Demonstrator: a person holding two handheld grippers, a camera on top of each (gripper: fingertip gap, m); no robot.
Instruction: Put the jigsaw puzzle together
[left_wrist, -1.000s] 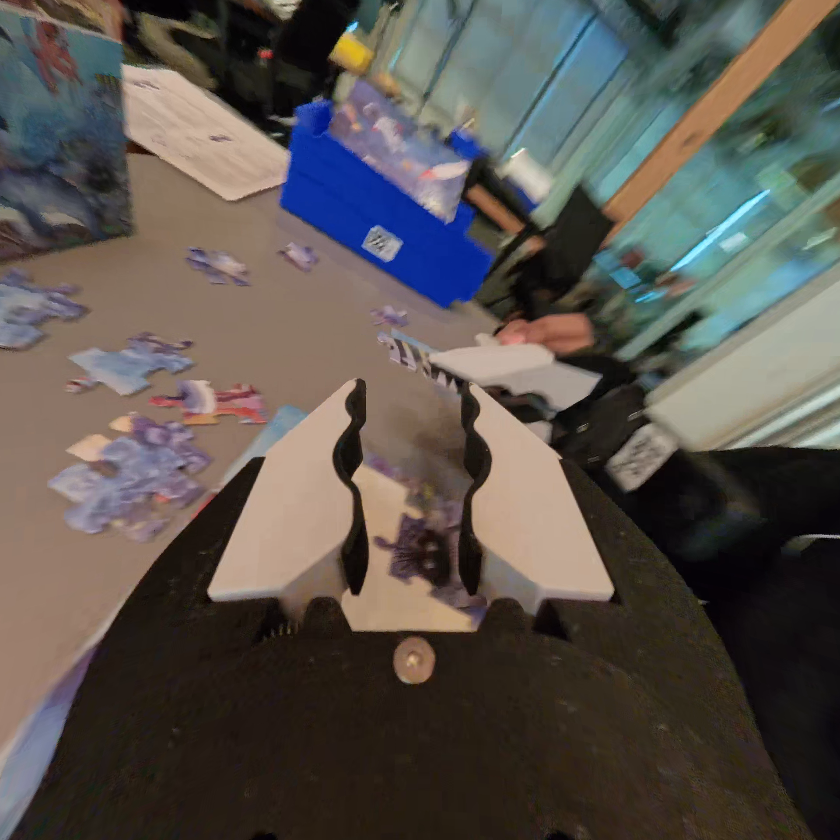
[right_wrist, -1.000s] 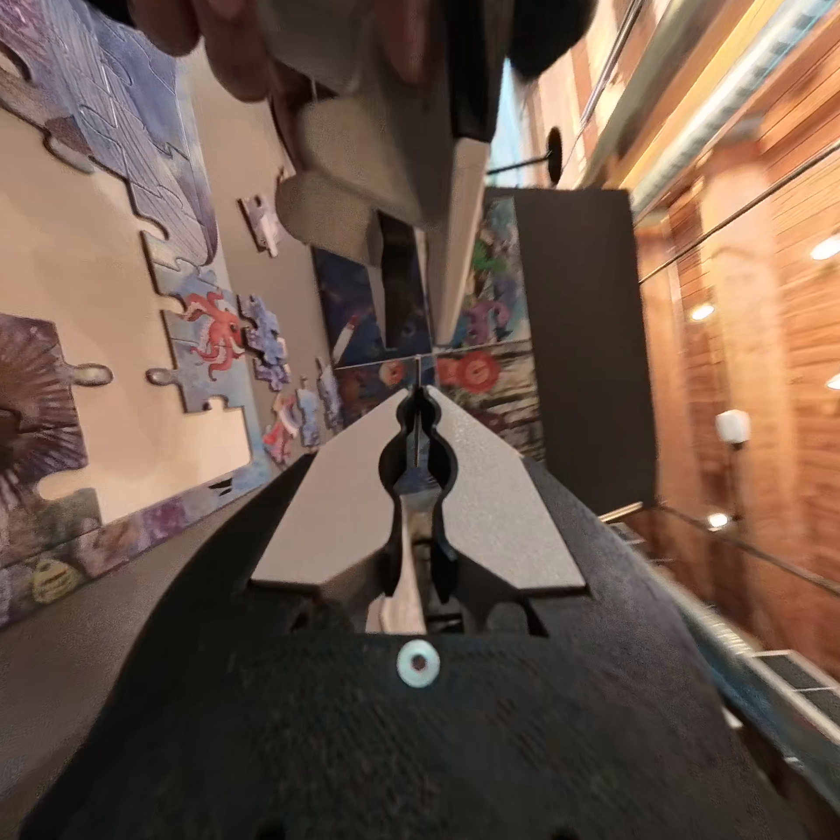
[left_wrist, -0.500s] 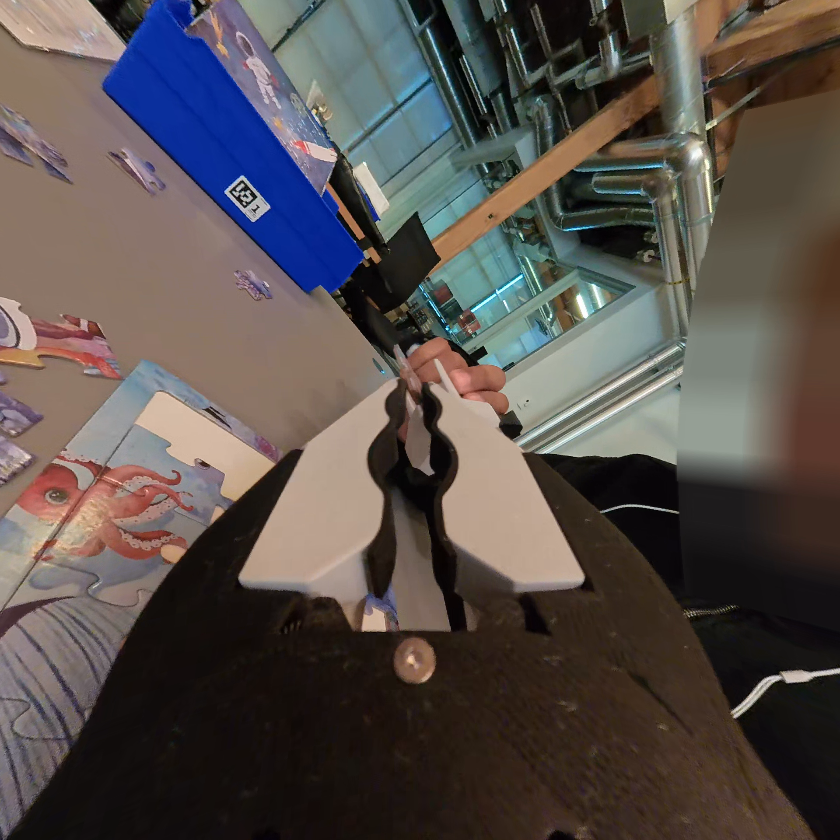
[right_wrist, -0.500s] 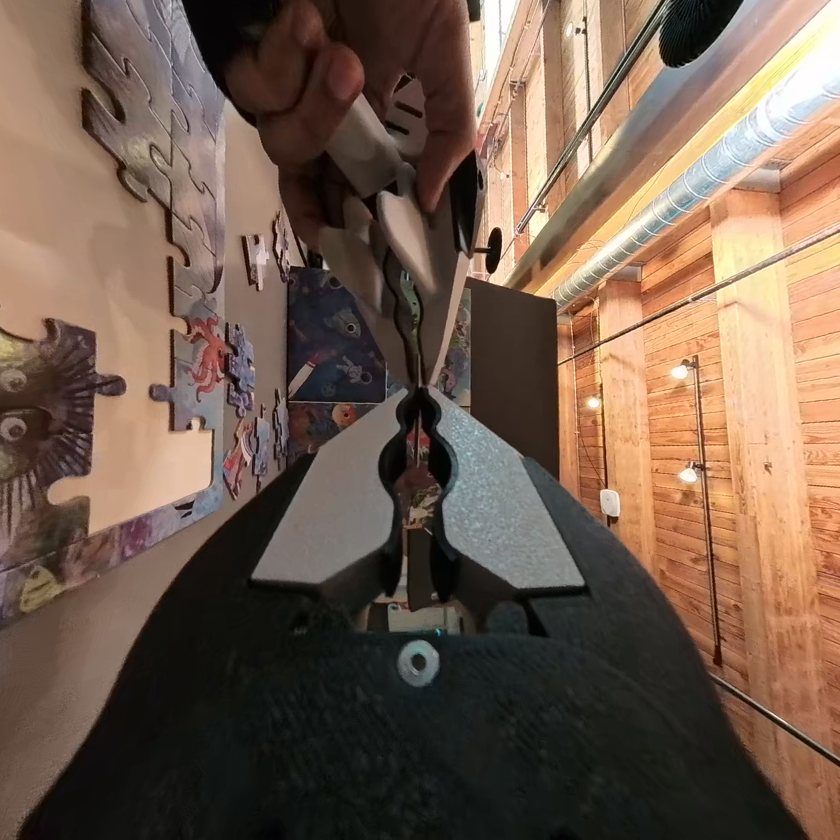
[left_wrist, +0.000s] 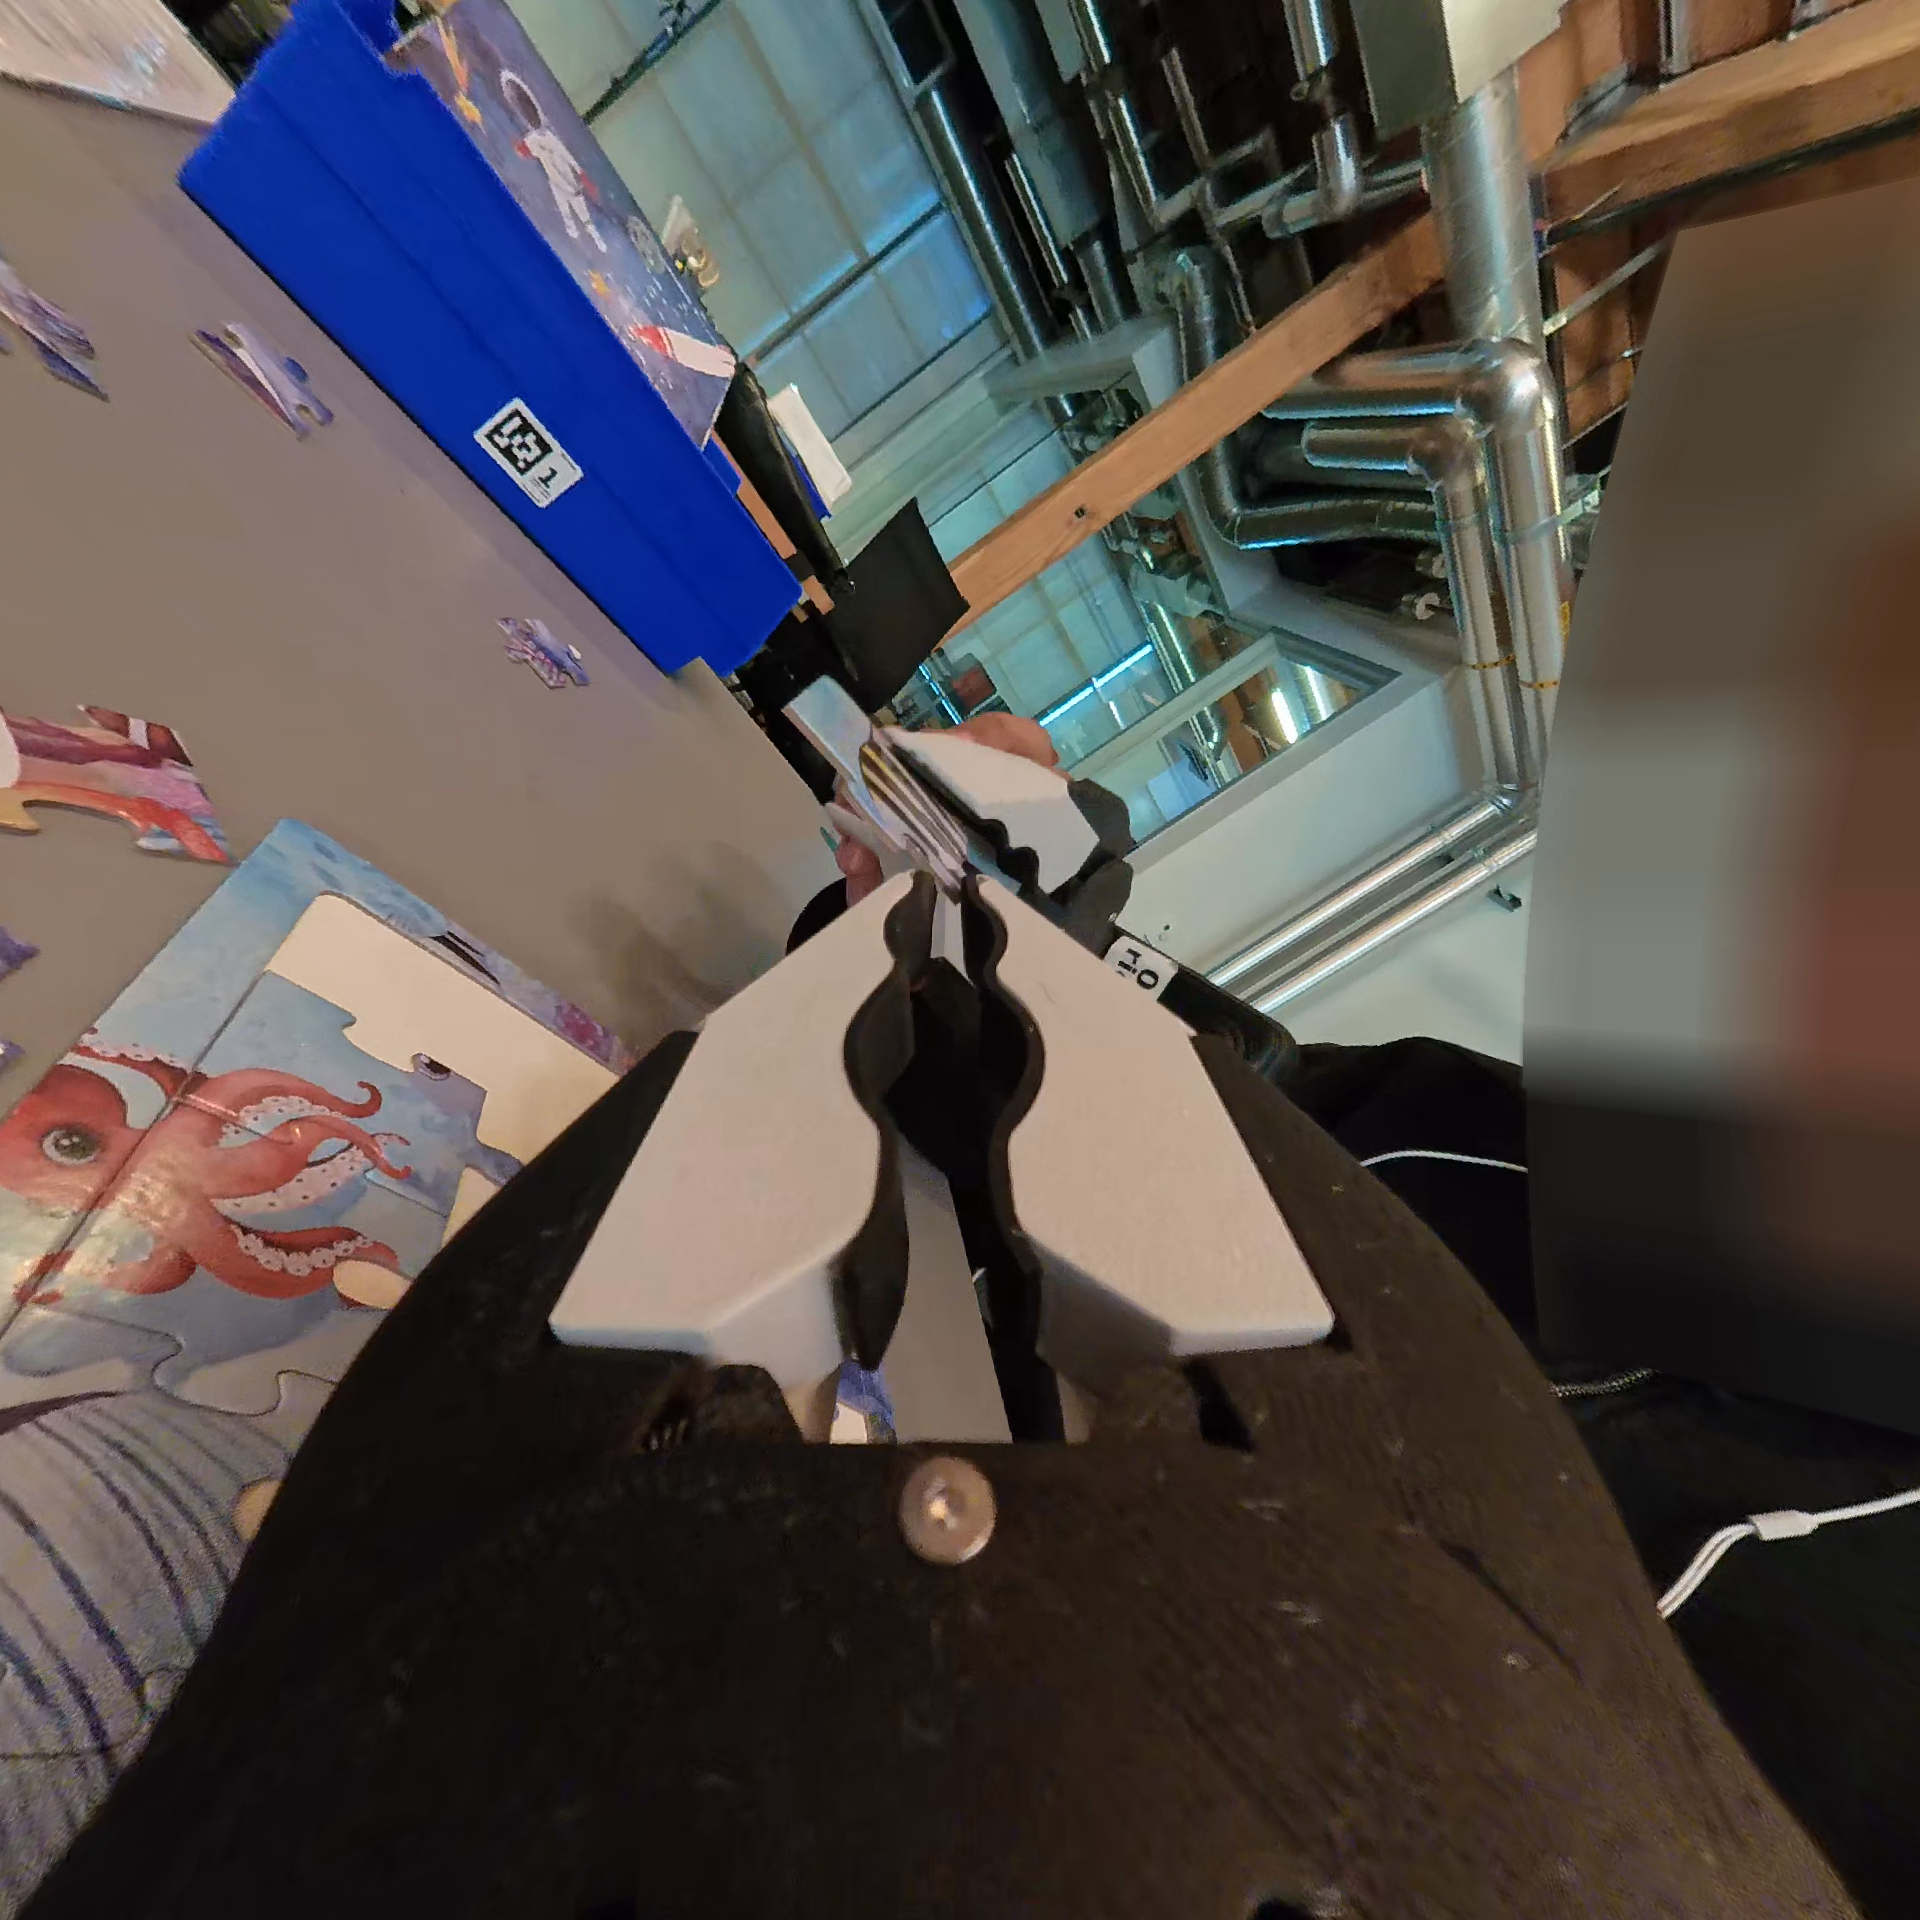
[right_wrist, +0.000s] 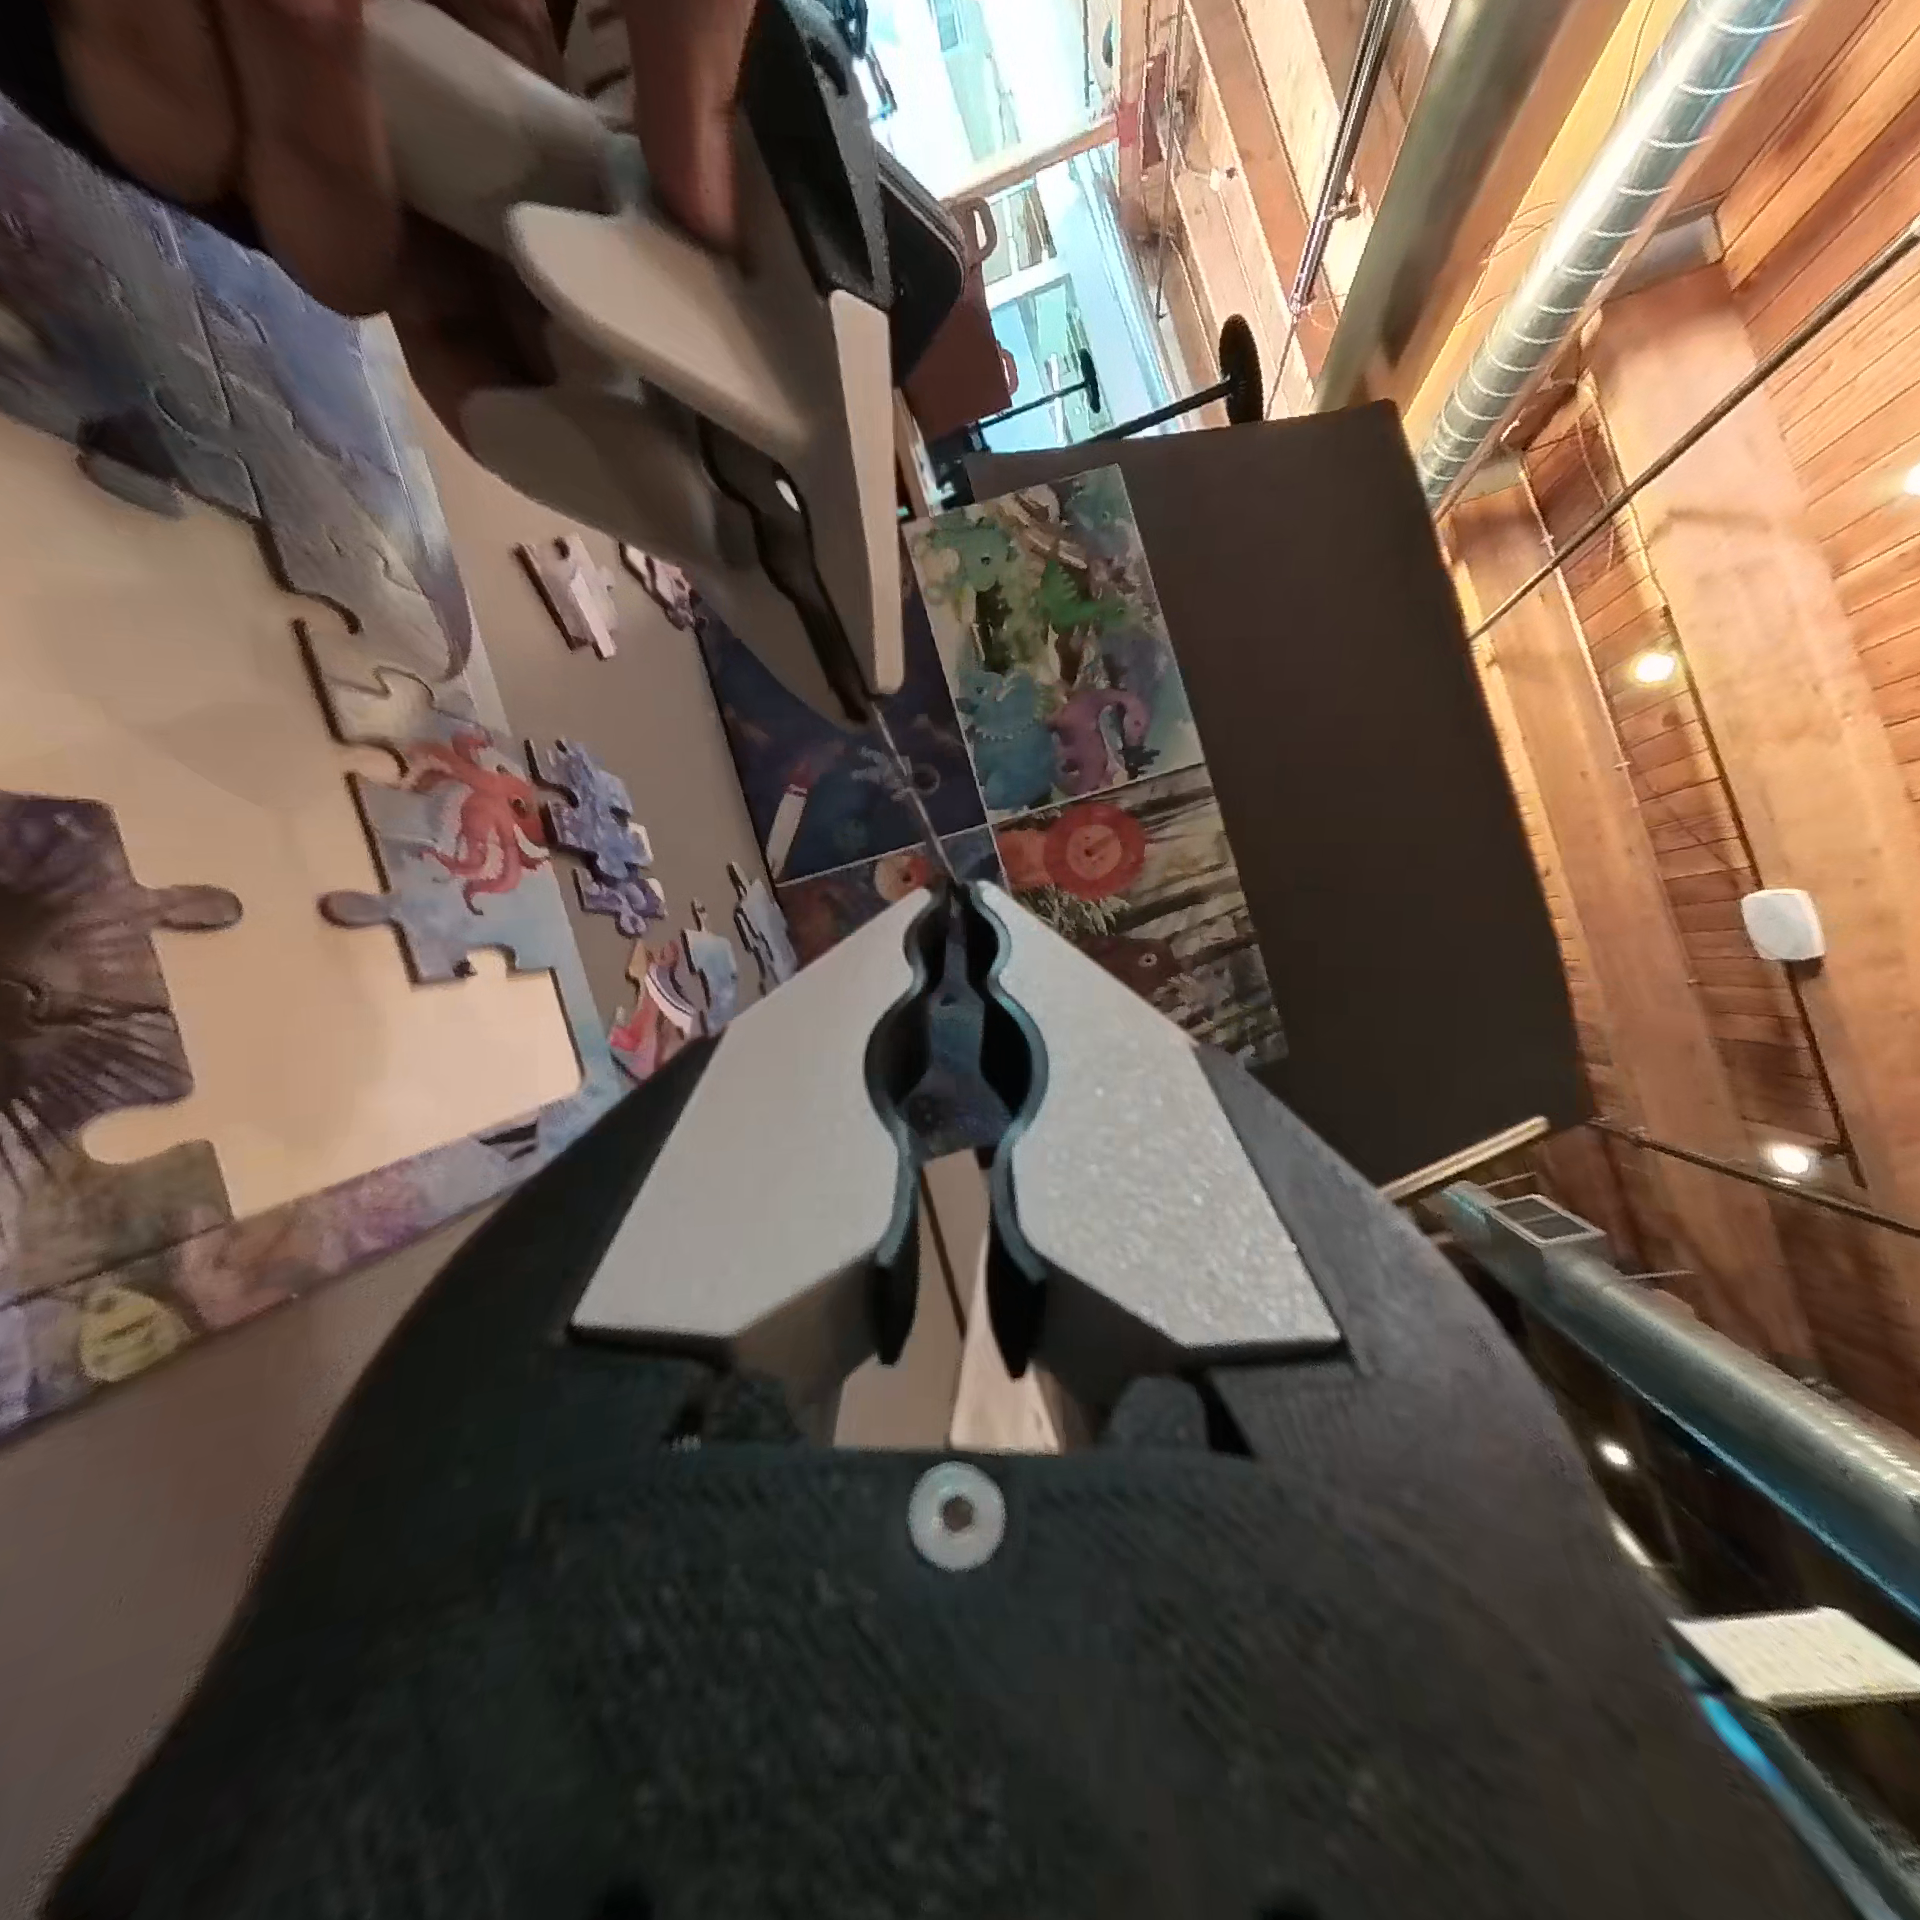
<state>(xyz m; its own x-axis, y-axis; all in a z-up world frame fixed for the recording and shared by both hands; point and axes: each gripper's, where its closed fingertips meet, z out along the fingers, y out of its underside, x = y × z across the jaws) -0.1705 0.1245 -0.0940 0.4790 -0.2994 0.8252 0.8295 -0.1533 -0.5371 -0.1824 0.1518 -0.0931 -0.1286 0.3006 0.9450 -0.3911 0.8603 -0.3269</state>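
Both grey-fingered grippers raised off the table, tip to tip — left gripper (left_wrist: 943, 891) and right gripper (right_wrist: 951, 896) each pinching one thin striped cardboard puzzle piece (left_wrist: 906, 802) edge-on; half-built octopus puzzle board (left_wrist: 177, 1132) below-left.

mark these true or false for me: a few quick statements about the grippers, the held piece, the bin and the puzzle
1. The left gripper and the right gripper both pinch one puzzle piece in the air. True.
2. The right gripper's fingers are spread wide. False: they are closed on the piece.
3. A blue bin stands on the grey table. True.
4. The red octopus lies inside the bin. False: it is joined into the puzzle on the table.
5. The puzzle is finished. False: bare gaps remain.
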